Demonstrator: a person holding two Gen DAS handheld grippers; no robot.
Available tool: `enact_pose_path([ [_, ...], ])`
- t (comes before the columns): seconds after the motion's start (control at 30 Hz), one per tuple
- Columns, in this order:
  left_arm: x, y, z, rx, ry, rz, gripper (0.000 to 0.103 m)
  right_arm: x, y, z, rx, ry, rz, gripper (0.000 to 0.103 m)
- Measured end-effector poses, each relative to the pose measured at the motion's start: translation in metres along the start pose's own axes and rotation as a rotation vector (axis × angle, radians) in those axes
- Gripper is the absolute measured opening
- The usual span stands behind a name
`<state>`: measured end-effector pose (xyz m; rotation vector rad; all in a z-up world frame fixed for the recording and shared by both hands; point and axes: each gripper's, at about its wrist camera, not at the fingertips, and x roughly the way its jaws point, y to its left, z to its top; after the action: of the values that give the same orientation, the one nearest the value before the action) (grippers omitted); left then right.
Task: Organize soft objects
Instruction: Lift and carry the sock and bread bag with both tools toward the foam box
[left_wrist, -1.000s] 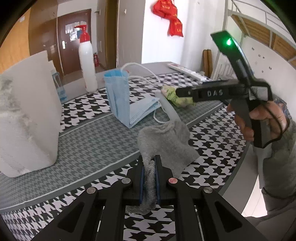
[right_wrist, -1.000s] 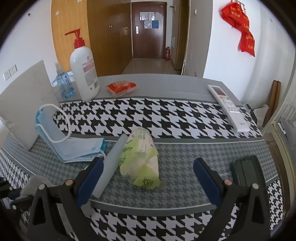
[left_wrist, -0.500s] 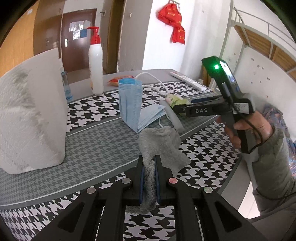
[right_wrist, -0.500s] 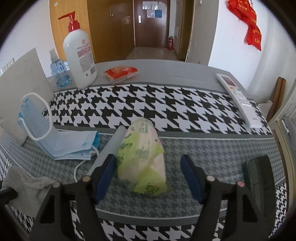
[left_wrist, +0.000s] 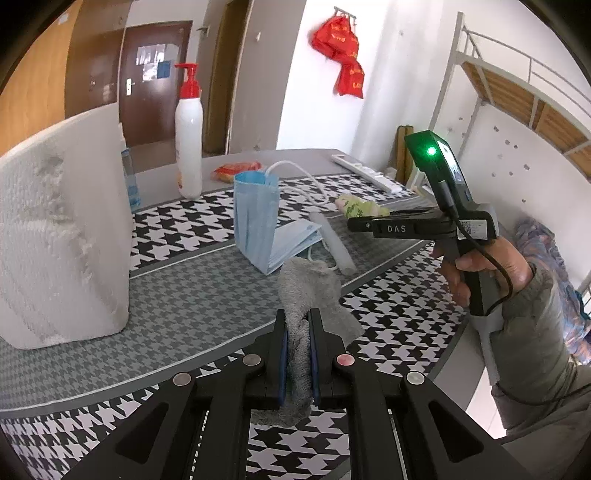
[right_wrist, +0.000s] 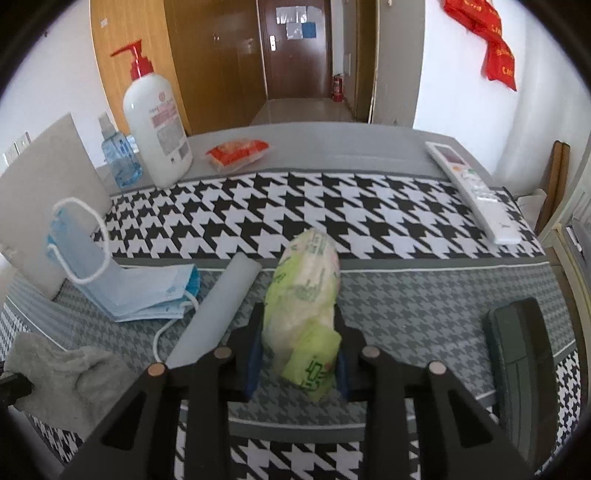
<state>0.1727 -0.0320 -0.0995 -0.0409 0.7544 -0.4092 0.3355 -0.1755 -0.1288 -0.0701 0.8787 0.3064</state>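
Observation:
My left gripper (left_wrist: 297, 350) is shut on a grey cloth (left_wrist: 310, 291), holding it just over the table's near edge; the cloth also shows at the lower left of the right wrist view (right_wrist: 62, 373). My right gripper (right_wrist: 297, 354) is closed around the near end of a green tissue pack (right_wrist: 306, 291) lying on the grey band of the tablecloth; it also shows in the left wrist view (left_wrist: 360, 206). A pile of blue face masks (right_wrist: 140, 291) lies left of the pack, with a grey tube (right_wrist: 218, 310) between them.
A white paper towel roll (left_wrist: 59, 236) stands at the left. A pump bottle (right_wrist: 157, 125), a small blue bottle (right_wrist: 120, 158) and an orange packet (right_wrist: 238, 153) sit at the back. A white remote (right_wrist: 474, 192) and a dark device (right_wrist: 521, 343) lie at the right.
My right gripper moved forward and closed its fingers from wide open onto the green tissue pack. My left gripper kept hold of the grey cloth and shifted slightly.

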Motion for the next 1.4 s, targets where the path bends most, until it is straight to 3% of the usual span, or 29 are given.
enact_pose_path([
  [0.43, -0.036, -0.002, 0.01, 0.016, -0.096, 0.028, 0.01, -0.092, 0.041, -0.02, -0.026, -0.188, 0.037, 0.036],
  [0.7, -0.057, -0.004, 0.018, 0.024, -0.166, 0.063, 0.01, -0.127, 0.066, -0.031, -0.041, -0.261, 0.067, 0.036],
  [1.4, -0.088, 0.008, 0.04, 0.041, -0.307, 0.186, 0.01, -0.157, 0.096, -0.031, -0.071, -0.358, 0.12, 0.036],
])
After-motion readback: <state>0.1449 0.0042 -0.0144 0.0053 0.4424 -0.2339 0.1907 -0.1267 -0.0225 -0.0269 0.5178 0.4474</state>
